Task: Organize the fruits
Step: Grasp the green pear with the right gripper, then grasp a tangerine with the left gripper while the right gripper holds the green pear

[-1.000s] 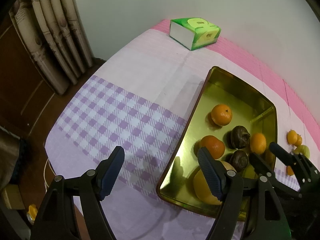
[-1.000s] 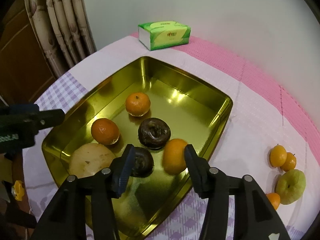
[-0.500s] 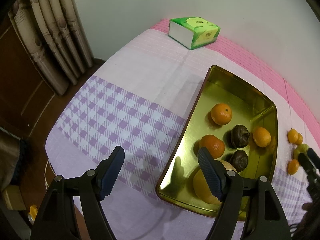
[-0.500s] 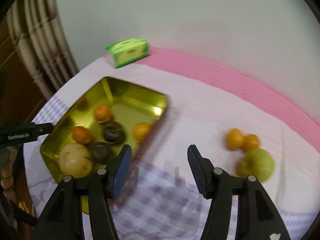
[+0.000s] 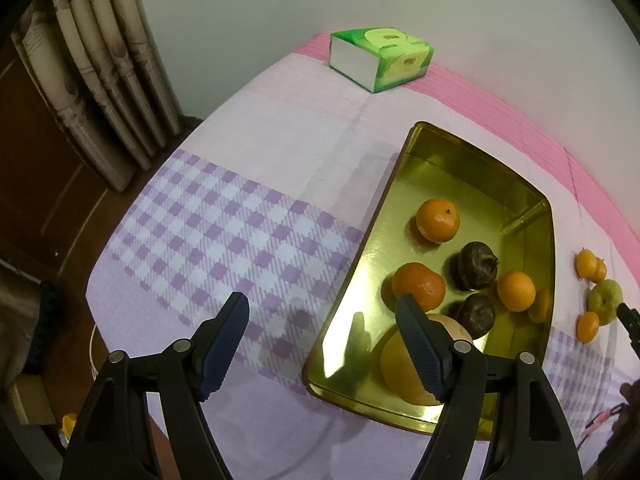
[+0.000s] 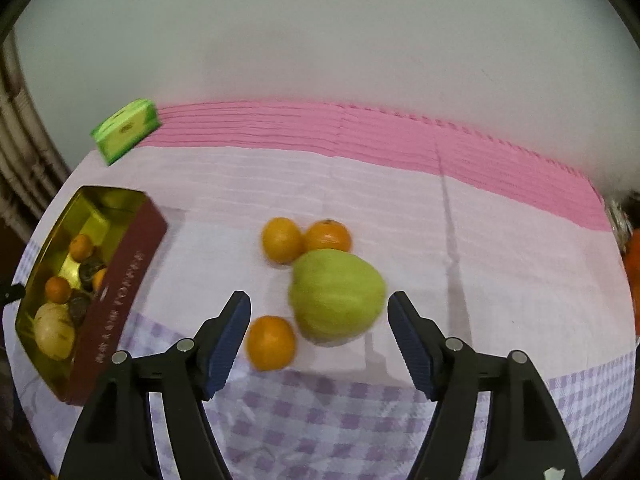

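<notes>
A gold tray (image 5: pixel 472 168) holds three oranges, two dark fruits and a large yellow fruit (image 5: pixel 400 364). My left gripper (image 5: pixel 320 344) hovers open over the tray's near left edge with nothing between its pads. In the right wrist view, a green fruit (image 6: pixel 336 296) and three small oranges (image 6: pixel 271 343) lie loose on the cloth, right of the tray (image 6: pixel 120 280). My right gripper (image 6: pixel 318 304) hangs above them with its jaws opening. The green fruit shows between the fingers, and the pads do not touch it.
A green tissue box (image 5: pixel 380 58) sits at the far edge by the wall. Curtains (image 5: pixel 100 80) and a wooden floor lie past the table's left edge. The checked cloth left of the tray is bare. Something orange (image 6: pixel 632 264) shows at the far right edge.
My right gripper swung right, from over the tray to over the loose fruit, and its jaws widened. The orange it stood around stays in the tray. The left gripper kept still.
</notes>
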Action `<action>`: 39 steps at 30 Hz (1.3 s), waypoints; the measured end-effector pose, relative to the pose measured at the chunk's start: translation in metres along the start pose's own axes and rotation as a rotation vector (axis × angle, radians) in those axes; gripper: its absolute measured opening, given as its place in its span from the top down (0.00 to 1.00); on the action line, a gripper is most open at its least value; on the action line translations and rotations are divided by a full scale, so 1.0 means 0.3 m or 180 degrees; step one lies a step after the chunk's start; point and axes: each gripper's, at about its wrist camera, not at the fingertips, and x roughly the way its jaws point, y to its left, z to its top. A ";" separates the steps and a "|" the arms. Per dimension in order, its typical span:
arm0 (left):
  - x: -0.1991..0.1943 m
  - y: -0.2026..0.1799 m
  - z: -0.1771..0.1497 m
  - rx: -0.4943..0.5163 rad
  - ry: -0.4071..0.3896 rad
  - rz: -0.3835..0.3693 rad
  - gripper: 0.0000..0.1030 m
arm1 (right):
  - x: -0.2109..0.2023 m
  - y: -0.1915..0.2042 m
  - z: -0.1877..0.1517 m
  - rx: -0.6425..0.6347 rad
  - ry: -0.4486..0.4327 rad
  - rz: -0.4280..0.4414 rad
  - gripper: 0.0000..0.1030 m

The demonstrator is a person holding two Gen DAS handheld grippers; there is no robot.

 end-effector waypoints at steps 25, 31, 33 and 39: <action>-0.050 -0.306 -0.062 0.0799 -0.0148 0.0046 0.26 | 0.143 -0.057 -0.012 0.0066 0.0096 0.0199 0.36; -0.066 -0.427 -0.088 0.1037 -0.0176 -0.0112 0.26 | 0.126 -0.076 -0.020 0.0116 0.0084 0.0265 0.41; -0.070 -0.467 -0.098 0.1117 -0.0185 -0.0181 0.26 | 0.122 -0.077 -0.019 0.0122 0.0101 0.0255 0.41; -0.072 -0.583 -0.135 0.1369 -0.0179 -0.0316 0.26 | 0.089 -0.101 -0.053 0.0162 0.0120 0.0250 0.41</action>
